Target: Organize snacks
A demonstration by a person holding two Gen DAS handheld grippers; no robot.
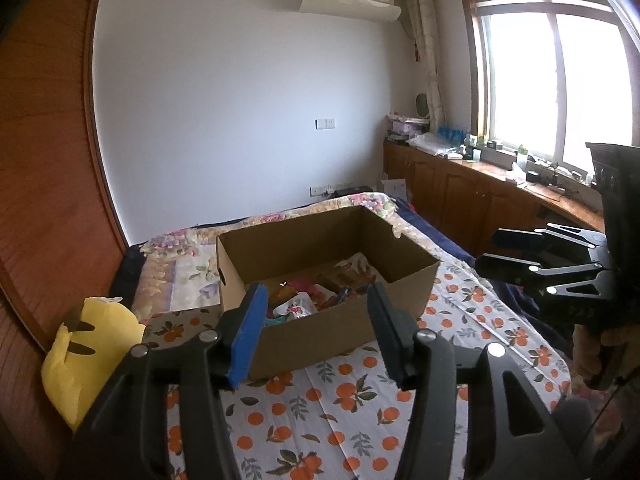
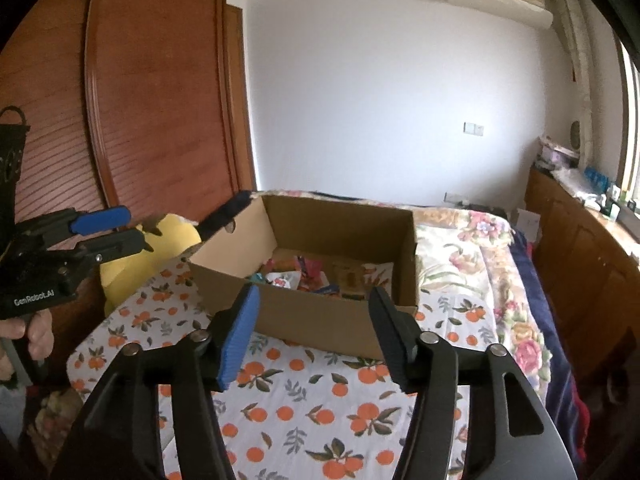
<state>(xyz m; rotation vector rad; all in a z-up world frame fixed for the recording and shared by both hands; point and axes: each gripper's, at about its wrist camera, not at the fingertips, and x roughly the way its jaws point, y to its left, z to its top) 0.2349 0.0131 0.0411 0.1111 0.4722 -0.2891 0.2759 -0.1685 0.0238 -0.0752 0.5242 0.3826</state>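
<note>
The box (image 1: 332,332) at the middle of the bed is plain brown cardboard, matt and a little rough, with glossy plastic snack wrappers (image 1: 298,308) inside. It sits on a soft printed cotton-looking sheet (image 1: 320,412), and a fuzzy yellow plush toy (image 1: 84,356) lies at the bed's left edge. The left tongs (image 1: 316,332) are matt black plastic with ribbed blue rubbery pads (image 1: 250,332) and shiny metal rivets (image 1: 426,335); the wardrobe doors (image 2: 160,92) are varnished, slatted wood.

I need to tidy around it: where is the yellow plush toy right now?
The yellow plush toy lies at the left edge of the orange-print bedsheet, left of the cardboard box and against the wooden wardrobe, in both wrist views.
</note>
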